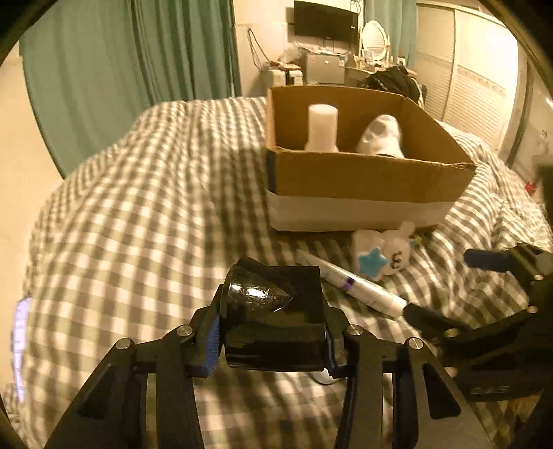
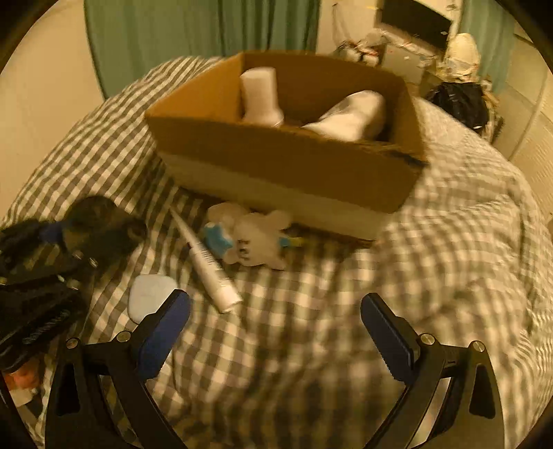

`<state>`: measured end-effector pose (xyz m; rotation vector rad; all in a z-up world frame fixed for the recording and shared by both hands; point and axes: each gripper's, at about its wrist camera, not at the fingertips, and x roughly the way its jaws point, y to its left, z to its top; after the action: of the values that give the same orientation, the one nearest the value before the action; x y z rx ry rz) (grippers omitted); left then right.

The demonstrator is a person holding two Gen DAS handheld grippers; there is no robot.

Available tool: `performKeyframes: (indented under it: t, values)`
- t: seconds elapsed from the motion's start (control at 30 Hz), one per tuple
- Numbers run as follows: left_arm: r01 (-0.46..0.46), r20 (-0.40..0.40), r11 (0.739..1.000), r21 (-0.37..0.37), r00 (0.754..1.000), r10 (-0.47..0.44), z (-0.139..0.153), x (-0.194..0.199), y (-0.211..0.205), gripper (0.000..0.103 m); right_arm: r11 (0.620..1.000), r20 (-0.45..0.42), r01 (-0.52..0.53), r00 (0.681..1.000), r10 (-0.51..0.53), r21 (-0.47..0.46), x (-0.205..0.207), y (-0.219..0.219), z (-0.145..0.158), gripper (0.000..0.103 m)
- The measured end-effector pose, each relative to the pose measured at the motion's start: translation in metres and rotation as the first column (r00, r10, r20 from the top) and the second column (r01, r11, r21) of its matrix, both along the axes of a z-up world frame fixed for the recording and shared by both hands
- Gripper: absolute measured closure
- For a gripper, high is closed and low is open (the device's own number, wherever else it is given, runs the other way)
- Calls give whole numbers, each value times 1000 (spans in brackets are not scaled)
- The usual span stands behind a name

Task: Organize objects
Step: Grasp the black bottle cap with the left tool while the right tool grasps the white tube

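On the checked bed [image 1: 138, 207], a glossy black box [image 1: 276, 321] is gripped between the blue pads of the left tongs [image 1: 271, 340]. A white tube [image 1: 359, 290] and a plush toy [image 1: 383, 252] lie before the cardboard box [image 1: 363, 179]. The right tongs [image 2: 274, 331] are spread wide, holding nothing.

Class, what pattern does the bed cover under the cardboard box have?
Grey-and-white checks on the bed cover, clearest in the left wrist view.

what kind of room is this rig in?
Most likely a bedroom: the work surface is a bed with a grey-and-white checked duvet, green curtains hang behind it, and a vanity mirror stands by a wall-mounted TV.
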<state>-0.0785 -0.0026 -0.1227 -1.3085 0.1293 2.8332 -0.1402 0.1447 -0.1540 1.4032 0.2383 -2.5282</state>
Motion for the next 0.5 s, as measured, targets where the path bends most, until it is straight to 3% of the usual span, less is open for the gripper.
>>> performKeyframes:
  t: [0.13,0.2,0.43,0.5]
  values:
    - [-3,5,1000,21,1000,3,5,-9,-13,57,999,60,-31,998,30,12,-17,-16,-19,6]
    - [0,14,999,45,1000,-1,5,-10,-16,57,999,72,-33,997,31,21,-25,-23,-26,20]
    - [-9,24,999,37,1000,8,1,-11,-17,57,995,120,-81,990,73,64,-40,-44,-45,47]
    - [-10,30,999,37,1000,9,-1,-13,-16,57,993,114,-97,989,90,60,-37,-46,-43,65]
